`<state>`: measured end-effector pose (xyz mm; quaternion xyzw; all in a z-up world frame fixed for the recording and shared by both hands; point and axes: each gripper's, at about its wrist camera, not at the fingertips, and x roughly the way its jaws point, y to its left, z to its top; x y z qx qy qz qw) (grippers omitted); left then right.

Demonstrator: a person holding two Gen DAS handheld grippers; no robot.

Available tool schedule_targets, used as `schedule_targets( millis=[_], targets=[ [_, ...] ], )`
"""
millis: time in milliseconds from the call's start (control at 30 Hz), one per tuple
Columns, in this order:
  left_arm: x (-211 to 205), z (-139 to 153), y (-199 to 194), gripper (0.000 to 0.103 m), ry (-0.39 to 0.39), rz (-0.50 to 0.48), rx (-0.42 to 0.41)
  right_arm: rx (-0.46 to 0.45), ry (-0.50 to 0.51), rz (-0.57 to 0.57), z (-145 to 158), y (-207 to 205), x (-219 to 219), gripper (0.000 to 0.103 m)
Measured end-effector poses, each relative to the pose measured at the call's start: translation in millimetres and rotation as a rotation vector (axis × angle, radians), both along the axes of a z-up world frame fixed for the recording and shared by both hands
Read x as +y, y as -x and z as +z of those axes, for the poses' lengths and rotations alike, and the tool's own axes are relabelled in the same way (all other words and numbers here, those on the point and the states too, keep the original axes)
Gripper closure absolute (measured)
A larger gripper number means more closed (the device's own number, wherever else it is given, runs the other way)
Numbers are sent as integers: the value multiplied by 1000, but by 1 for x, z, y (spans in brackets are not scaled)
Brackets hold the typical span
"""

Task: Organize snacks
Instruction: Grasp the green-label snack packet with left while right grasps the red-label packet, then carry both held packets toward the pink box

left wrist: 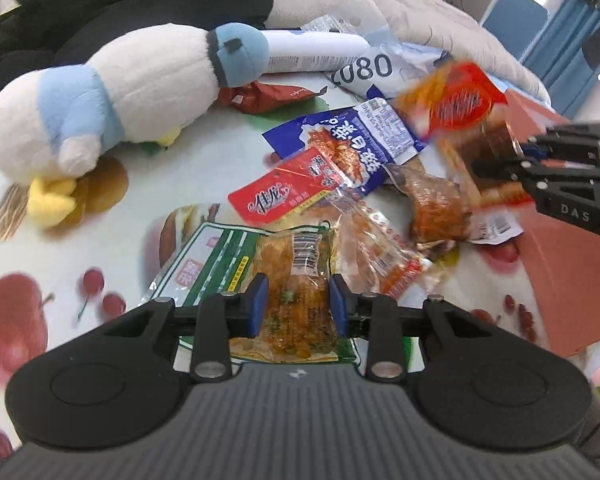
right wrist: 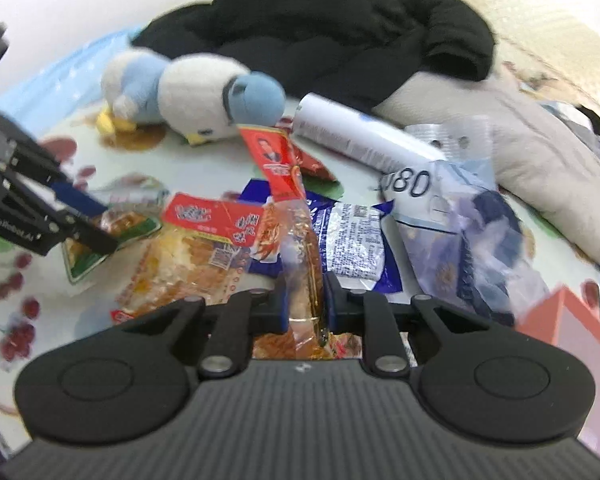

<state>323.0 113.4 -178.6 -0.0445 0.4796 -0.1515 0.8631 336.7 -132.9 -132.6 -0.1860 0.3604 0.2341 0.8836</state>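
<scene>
Several snack packets lie in a heap on the fruit-print tablecloth point(left wrist: 112, 224). My left gripper point(left wrist: 299, 305) is shut on a green-edged packet of orange snack point(left wrist: 296, 280) lying on the table. My right gripper point(right wrist: 305, 306) is shut on a long clear packet with a red top point(right wrist: 290, 208) and holds it upright above the heap; in the left wrist view that packet point(left wrist: 452, 100) hangs blurred from the right gripper point(left wrist: 500, 164). A red packet point(left wrist: 284, 192), a blue packet point(left wrist: 364, 140) and a clear orange packet point(left wrist: 380, 248) lie between them.
An orange-pink box point(left wrist: 572, 280) stands at the right, under the right gripper. A white and blue plush duck point(left wrist: 112, 88) lies at the left. A white tube point(left wrist: 316, 50), a bag marked 080 point(right wrist: 460, 216), black clothing point(right wrist: 340, 28) and a pale cushion point(right wrist: 540, 152) lie behind.
</scene>
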Motion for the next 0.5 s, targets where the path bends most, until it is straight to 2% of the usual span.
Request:
schedule_targets(
  millis=[100, 300, 500],
  targets=[
    [0, 10, 18, 68, 17, 19, -15, -12, -53, -43, 11, 20, -9, 93],
    [-4, 24, 54, 70, 70, 68, -23, -23, -103, -70, 26, 66, -20, 93],
    [-18, 28, 92, 72, 100, 106, -34, -7, -195, -146, 25, 109, -36, 93]
  ],
)
